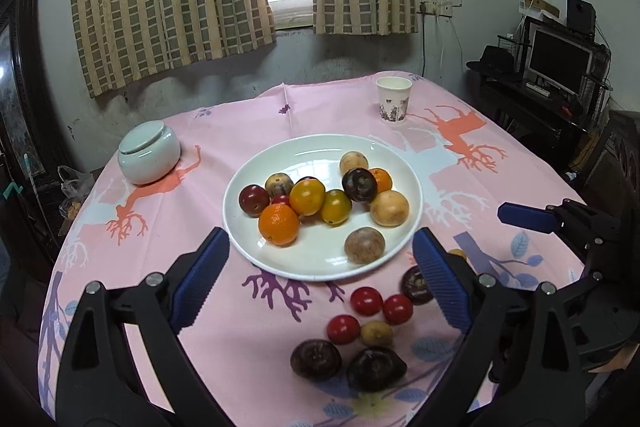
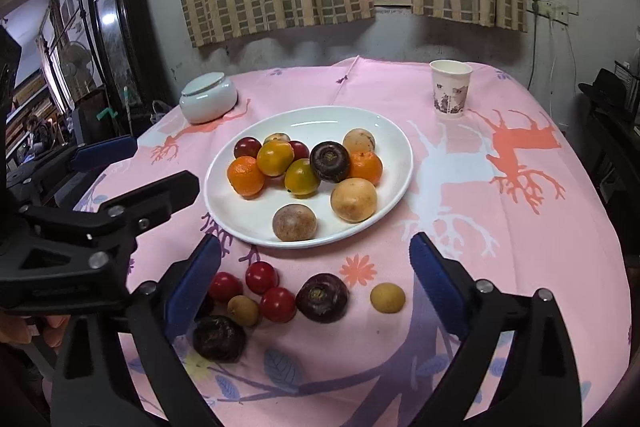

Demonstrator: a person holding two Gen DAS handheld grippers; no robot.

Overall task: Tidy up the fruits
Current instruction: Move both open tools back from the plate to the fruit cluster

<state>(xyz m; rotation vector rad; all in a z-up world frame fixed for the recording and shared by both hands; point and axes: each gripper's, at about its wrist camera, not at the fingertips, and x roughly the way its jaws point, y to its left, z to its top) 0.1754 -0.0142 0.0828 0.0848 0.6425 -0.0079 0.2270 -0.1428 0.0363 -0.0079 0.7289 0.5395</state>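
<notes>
A white plate [image 1: 404, 163] [image 2: 396, 135] in the table's middle holds several fruits: oranges [image 1: 279, 224] [image 2: 245, 175], brown round fruits [image 1: 364, 245] [image 2: 294, 222], dark purple ones [image 1: 359, 184] [image 2: 330, 161]. Loose fruits lie on the cloth in front of it: three red tomatoes [image 1: 366, 301] [image 2: 277, 303], dark purple fruits [image 1: 315, 359] [image 2: 322, 297], small yellow-brown ones [image 1: 376, 333] [image 2: 387, 297]. My left gripper [image 1: 320, 283] is open and empty over the plate's near rim. My right gripper [image 2: 316, 283] is open and empty above the loose fruits.
A pale lidded ceramic jar [image 1: 149, 151] [image 2: 208, 97] stands at the back left and a paper cup [image 1: 393, 99] [image 2: 450, 89] at the back right. The pink patterned tablecloth [image 1: 248, 327] covers the round table. A desk with a monitor [image 1: 558, 61] stands to the right.
</notes>
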